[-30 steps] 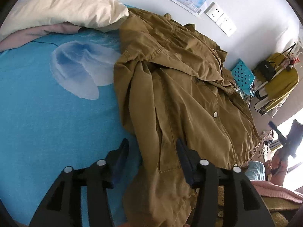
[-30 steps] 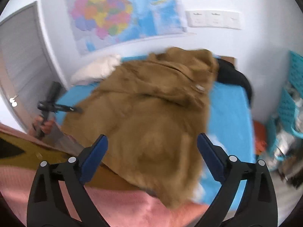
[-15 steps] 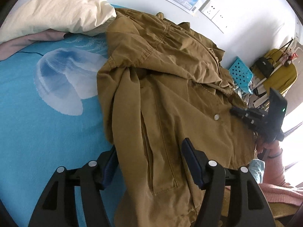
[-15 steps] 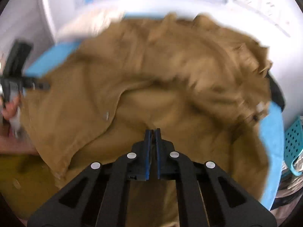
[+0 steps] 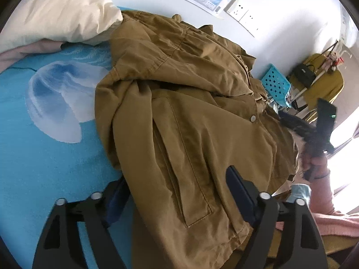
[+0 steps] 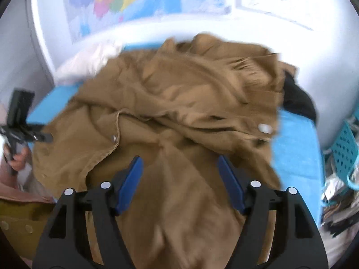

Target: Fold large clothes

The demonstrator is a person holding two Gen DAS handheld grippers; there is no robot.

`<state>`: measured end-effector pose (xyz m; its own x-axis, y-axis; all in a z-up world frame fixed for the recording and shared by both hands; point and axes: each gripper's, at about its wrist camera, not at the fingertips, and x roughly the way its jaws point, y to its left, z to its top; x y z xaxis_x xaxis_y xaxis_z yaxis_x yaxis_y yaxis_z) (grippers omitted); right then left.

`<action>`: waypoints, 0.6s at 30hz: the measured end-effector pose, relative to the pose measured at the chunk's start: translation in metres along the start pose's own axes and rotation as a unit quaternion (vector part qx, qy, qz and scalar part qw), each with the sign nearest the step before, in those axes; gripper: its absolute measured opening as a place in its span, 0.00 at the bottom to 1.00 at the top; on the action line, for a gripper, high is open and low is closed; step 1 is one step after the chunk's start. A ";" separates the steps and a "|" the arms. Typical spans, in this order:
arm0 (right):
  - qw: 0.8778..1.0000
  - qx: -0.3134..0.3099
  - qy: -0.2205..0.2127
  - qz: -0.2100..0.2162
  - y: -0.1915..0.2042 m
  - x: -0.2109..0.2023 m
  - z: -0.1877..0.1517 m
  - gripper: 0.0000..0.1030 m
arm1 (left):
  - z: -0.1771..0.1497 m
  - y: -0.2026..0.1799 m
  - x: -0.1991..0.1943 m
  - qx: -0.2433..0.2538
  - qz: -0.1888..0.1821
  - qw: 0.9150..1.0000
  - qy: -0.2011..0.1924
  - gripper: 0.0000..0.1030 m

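A large brown jacket point(image 5: 193, 116) lies crumpled on the blue bed sheet point(image 5: 44, 157), with snap buttons and a pocket showing. My left gripper point(image 5: 177, 190) is open, its jaws straddling the jacket's lower edge near the pocket. In the right wrist view the jacket point(image 6: 179, 112) fills the bed. My right gripper point(image 6: 181, 174) is open above the jacket's near hem, holding nothing. The right gripper also shows at the jacket's far side in the left wrist view point(image 5: 314, 134).
A cream pillow point(image 5: 60, 15) lies at the bed's head by the wall. A black garment point(image 6: 298, 100) sits at the bed's far corner. A turquoise basket point(image 5: 276, 85) and a yellow-draped rack point(image 5: 323, 85) stand beyond the bed. A map point(image 6: 125, 2) hangs on the wall.
My right gripper was shut over the jacket half a second ago and has now opened. My left gripper has moved forward so its jaws straddle the jacket's edge.
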<state>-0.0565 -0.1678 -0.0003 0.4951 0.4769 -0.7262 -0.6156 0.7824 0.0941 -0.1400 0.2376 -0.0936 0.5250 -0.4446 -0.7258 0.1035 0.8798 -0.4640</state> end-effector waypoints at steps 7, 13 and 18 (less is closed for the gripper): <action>0.992 0.129 0.006 0.004 -0.061 -0.039 -0.057 0.90 | 0.001 0.015 -0.002 -0.042 -0.003 0.999 -0.009 0.16; 0.967 0.201 0.025 0.154 -0.064 -0.029 -0.085 0.13 | 0.009 0.014 -0.029 -0.060 -0.011 0.997 -0.039 0.07; 0.964 0.163 -0.031 0.207 -0.044 -0.070 -0.080 0.10 | 0.018 0.011 -0.067 -0.059 0.028 0.995 -0.072 0.07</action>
<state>-0.1138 -0.2678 -0.0081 0.2892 0.7907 -0.5395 -0.5481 0.5989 0.5839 -0.1588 0.2805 -0.0410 0.6440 -0.3591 -0.6755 -0.0251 0.8726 -0.4877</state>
